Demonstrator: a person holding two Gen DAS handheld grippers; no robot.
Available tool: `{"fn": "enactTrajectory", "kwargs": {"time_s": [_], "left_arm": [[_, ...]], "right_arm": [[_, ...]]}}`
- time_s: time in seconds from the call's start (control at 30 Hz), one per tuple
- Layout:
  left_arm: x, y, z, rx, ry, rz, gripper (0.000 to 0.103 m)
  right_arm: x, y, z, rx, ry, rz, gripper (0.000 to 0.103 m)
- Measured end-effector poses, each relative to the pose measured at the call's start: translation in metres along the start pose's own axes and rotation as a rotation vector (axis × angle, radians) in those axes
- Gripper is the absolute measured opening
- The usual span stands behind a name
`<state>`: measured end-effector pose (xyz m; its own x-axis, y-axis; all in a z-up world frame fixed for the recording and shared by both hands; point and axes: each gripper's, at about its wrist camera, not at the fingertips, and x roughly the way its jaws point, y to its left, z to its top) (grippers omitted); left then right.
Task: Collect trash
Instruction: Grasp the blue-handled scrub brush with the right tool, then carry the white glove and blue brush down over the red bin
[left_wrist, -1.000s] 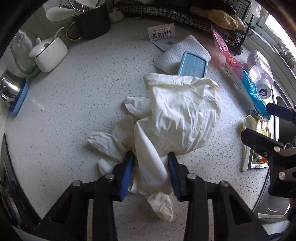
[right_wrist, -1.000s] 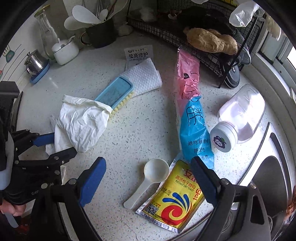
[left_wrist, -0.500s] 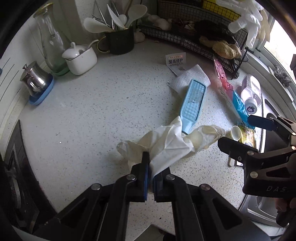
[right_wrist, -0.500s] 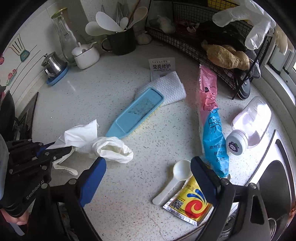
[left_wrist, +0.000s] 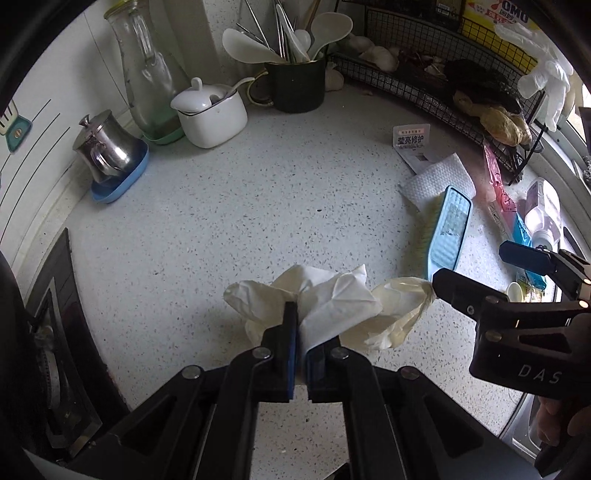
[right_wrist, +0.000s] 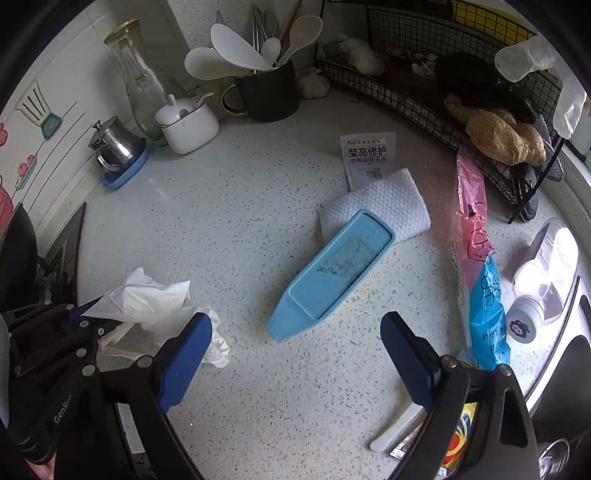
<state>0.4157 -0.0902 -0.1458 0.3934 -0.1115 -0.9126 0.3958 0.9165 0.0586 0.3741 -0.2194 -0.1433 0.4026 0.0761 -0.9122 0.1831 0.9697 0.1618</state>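
Left gripper (left_wrist: 300, 341), lower centre of its own view, clamped on a bunch of gloves (left_wrist: 332, 306) and tissue; the wad stands up from the pads, lifted clear of the counter (left_wrist: 229, 221), with one pale glove cuff trailing to the right. In the right wrist view the same wad (right_wrist: 155, 306) appears at lower left, beside the left gripper's black frame. Right gripper (right_wrist: 295, 354), lower centre of its view, jaws wide and empty, poised above bare counter below the blue brush (right_wrist: 332, 273)

Handling, as judged: the gloves are thin, limp and very light; they crumple rather than resist, so a pinch anywhere on the bunched middle should hold, though loose fingers may snag or slip out. Remaining trash candidates lie toward the right of the right wrist view: a white wipe (right_wrist: 384, 199) partly under the brush, a printed sachet (right_wrist: 369, 155) above it, a pink-and-blue bag (right_wrist: 476, 258). All look flat and flimsy; an edge or raised corner seems the best hold, as flat faces offer little to grip
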Motion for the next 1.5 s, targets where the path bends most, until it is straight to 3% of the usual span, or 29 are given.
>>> {"fn": "enactTrajectory", "kwargs": {"time_s": [0.33,0.4,0.53,0.83,1.27,1.5], "left_arm": [[0.036,-0.011,0.031,0.028,0.029,0.025,0.003],[0.041,-0.012,0.034,0.029,0.039,0.032,0.003],[0.041,-0.013,0.033,0.025,0.041,0.034,0.003],[0.021,-0.011,0.010,0.011,0.043,0.015,0.003],[-0.053,-0.010,-0.052,0.013,-0.057,-0.035,0.003],[-0.098,-0.002,-0.096,0.013,-0.126,-0.040,0.003]], "right_arm": [[0.037,-0.021,0.023,0.094,0.034,0.009,0.092],[0.043,-0.022,0.024,0.100,0.056,0.008,0.075],[0.042,-0.021,0.020,0.106,0.078,0.033,0.055],[0.021,-0.008,0.007,0.046,0.081,0.028,0.037],[-0.051,0.015,-0.039,-0.038,-0.001,0.023,0.034],[-0.097,0.033,-0.080,-0.049,-0.040,0.053,0.034]]}}
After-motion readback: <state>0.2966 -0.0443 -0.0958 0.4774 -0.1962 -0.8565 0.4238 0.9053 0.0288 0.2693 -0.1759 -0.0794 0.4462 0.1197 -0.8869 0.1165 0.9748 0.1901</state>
